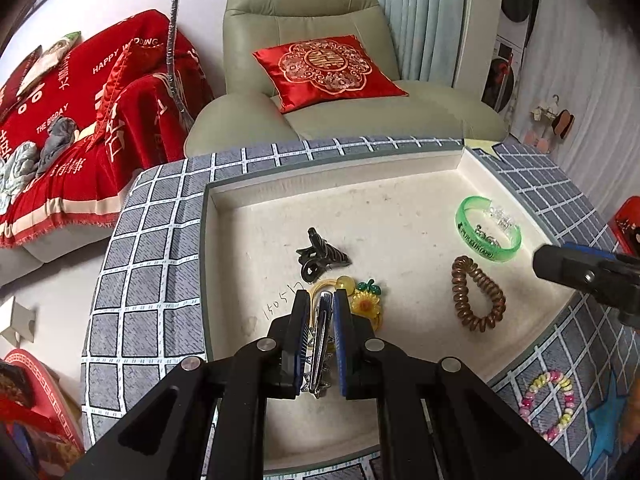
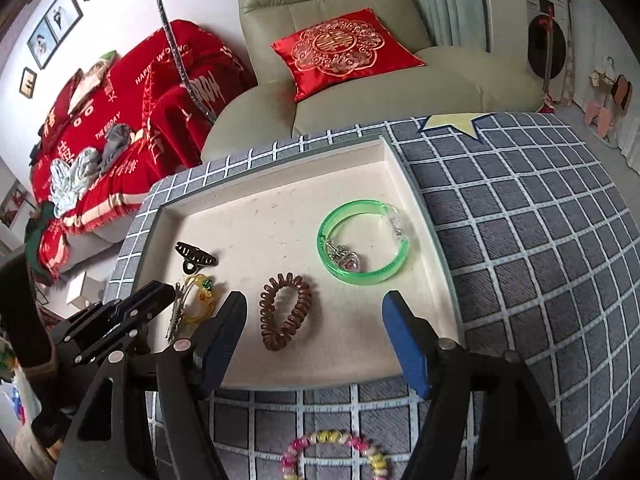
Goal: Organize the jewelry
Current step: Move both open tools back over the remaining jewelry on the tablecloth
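A cream tray (image 1: 360, 200) (image 2: 280, 200) sits on a grey checked cloth. My left gripper (image 1: 321, 300) is narrowly parted around a silver hair clip (image 1: 320, 344) at the tray's front left, above a yellow hair tie with a sunflower charm (image 1: 365, 304). I cannot tell whether its pads touch the clip. The clip also shows in the right wrist view (image 2: 176, 312). My right gripper (image 2: 314, 312) is open and empty over the tray's front edge, above a brown spiral hair tie (image 2: 285, 310) (image 1: 476, 294). A green bangle (image 2: 362, 248) (image 1: 488, 232) holding silver jewelry lies at the right. A black claw clip (image 1: 320, 254) (image 2: 196, 258) lies mid-left.
A pink and yellow bead bracelet (image 2: 336, 450) (image 1: 548, 404) lies on the cloth in front of the tray. A green armchair with a red cushion (image 1: 328, 68) stands behind the table. A red-covered sofa (image 1: 80, 128) is at the left.
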A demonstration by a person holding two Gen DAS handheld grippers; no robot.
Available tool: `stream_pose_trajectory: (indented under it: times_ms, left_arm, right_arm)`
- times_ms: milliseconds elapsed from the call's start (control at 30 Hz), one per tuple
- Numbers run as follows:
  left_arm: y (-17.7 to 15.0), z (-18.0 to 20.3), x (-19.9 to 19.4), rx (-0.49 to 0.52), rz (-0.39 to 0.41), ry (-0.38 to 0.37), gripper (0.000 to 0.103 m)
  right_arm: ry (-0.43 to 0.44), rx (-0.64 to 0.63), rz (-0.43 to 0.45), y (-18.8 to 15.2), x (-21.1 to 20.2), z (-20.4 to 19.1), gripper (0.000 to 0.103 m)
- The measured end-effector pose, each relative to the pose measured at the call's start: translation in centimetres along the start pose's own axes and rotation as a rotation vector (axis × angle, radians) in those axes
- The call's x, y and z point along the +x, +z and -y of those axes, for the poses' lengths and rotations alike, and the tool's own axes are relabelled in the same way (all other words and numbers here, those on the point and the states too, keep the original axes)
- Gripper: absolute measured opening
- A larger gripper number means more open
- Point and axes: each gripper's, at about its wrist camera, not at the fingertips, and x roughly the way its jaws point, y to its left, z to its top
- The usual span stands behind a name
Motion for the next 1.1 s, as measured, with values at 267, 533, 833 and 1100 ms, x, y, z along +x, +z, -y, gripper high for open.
stream_pose_trajectory:
  times_ms: [267, 533, 833, 1100]
  left_arm:
    - [0.0, 0.4, -2.0, -0.002, 0.032, -0.017, 0.028]
    - [-1.5, 0.2, -4.0, -0.012, 0.041, -0.033, 0.029]
    - [-2.5, -0.1, -6.1, -0.023, 0.083, 0.0, 0.103]
    - [-5.3, 0.7, -9.6, 0.024, 0.13, 0.06, 0.103]
  right_arm:
    - [0.004, 0.009, 0.02, -1.3, -2.1, 0.7, 0.076]
    - [0.0, 0.022, 0.034, -3.0, -3.8, 1.4, 0.079]
    - [-0.005, 0.022, 0.045, -4.2, -5.2, 1.5, 0.084]
    - [0.028, -0.015, 0.155, -6.3, -8.3, 0.4, 0.103]
